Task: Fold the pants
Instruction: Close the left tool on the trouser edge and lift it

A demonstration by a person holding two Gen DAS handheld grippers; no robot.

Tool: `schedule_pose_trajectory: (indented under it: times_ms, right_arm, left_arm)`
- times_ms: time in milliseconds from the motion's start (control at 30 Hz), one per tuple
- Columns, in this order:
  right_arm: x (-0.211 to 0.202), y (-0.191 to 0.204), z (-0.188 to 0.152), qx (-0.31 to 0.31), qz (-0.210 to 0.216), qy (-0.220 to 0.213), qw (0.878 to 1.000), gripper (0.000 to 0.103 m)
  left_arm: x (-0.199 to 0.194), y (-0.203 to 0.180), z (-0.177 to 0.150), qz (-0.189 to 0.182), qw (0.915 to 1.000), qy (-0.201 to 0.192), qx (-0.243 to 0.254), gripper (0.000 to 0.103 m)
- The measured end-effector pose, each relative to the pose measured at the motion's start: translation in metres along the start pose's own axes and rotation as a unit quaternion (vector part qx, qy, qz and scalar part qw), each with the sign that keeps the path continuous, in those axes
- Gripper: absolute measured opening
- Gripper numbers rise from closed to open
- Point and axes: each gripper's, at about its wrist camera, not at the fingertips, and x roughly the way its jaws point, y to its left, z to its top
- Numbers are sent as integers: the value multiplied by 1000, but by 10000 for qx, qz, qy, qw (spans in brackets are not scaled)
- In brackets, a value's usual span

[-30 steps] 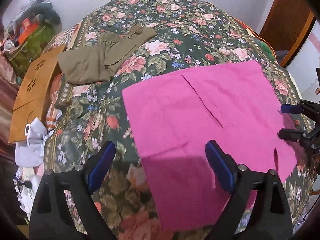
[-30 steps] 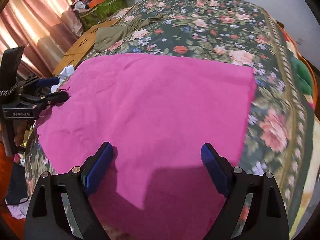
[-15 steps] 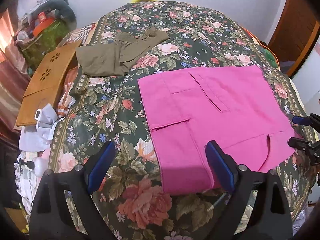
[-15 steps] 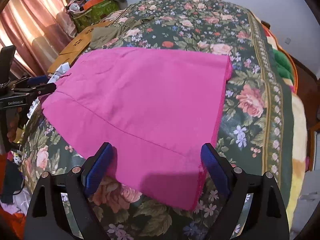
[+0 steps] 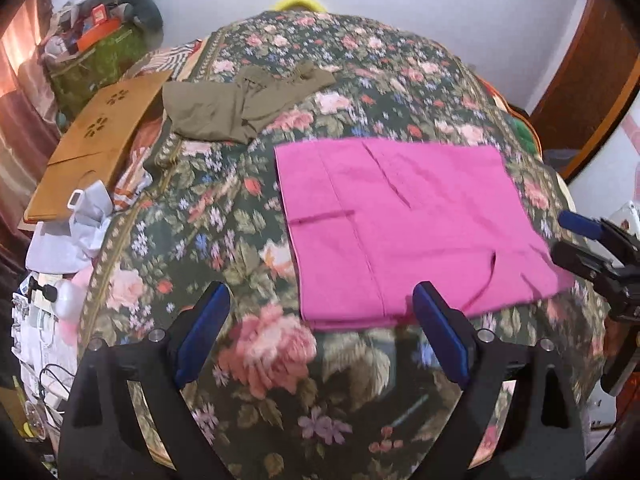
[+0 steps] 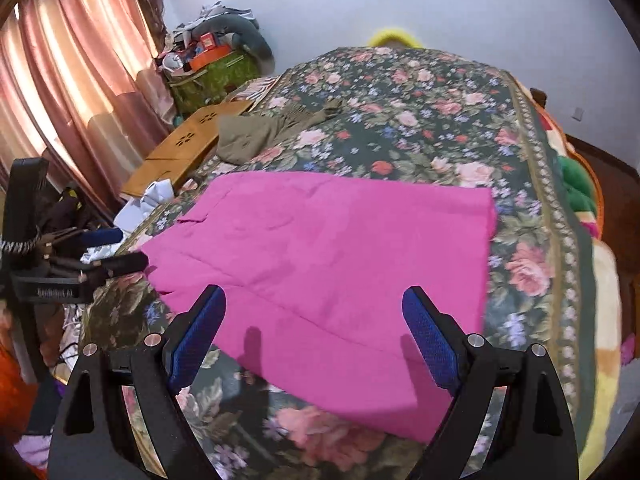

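**Pink pants folded flat on the bed, both grippers hanging back**

So the pink pants (image 5: pixel 404 224) are lying on the flowery bedspread (image 5: pixel 248 240) as a neat flat rectangle, with a pocket slit and a couple of seams showing on top. The left gripper (image 5: pixel 320 336) sits above the near edge of the bed with its jaws spread wide and nothing between them. The pants are just ahead of it and off toward its right finger, whose tip overlaps the near edge of the fabric in that camera's view; can't tell if it actually touches.

The right gripper (image 6: pixel 314 334) is spread wide too and holds nothing. From its camera the pants fill most of the space ahead between the two fingers, near corner running down toward the right finger. Each gripper pokes into the other's view from the side, close to a corner of the pants.

Further ahead of both, well apart from the pink stuff, there's a crumpled olive garment (image 5: pixel 240 104). Off to the left of that is a wooden board (image 5: pixel 100 140) with little cut-outs, and pink curtains (image 6: pixel 68 80) beyond it.
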Motion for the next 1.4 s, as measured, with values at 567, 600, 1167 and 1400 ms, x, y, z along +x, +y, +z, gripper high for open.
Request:
schedule_pose_trajectory:
  times_ms: [567,600,1167,1400]
  right_arm:
    - [31,-1,-20,89,65,481,9988,89]
    - [31,0,-21,53,54,473,9989,89]
    - [32,0,-21,66,55,450,9989,89]
    - [24,-1,-23,117,28,363,9993,89]
  left_arm:
    - [11,-5,-24,-1166,9908,387,-560,97]
    - [12,-3,-21,-1355,9877,380,-685,97]
    - [36,6,13,-1598,9748,217,-1539,34]
    - [16,-3,7,-660,9929,-352,-923,22]
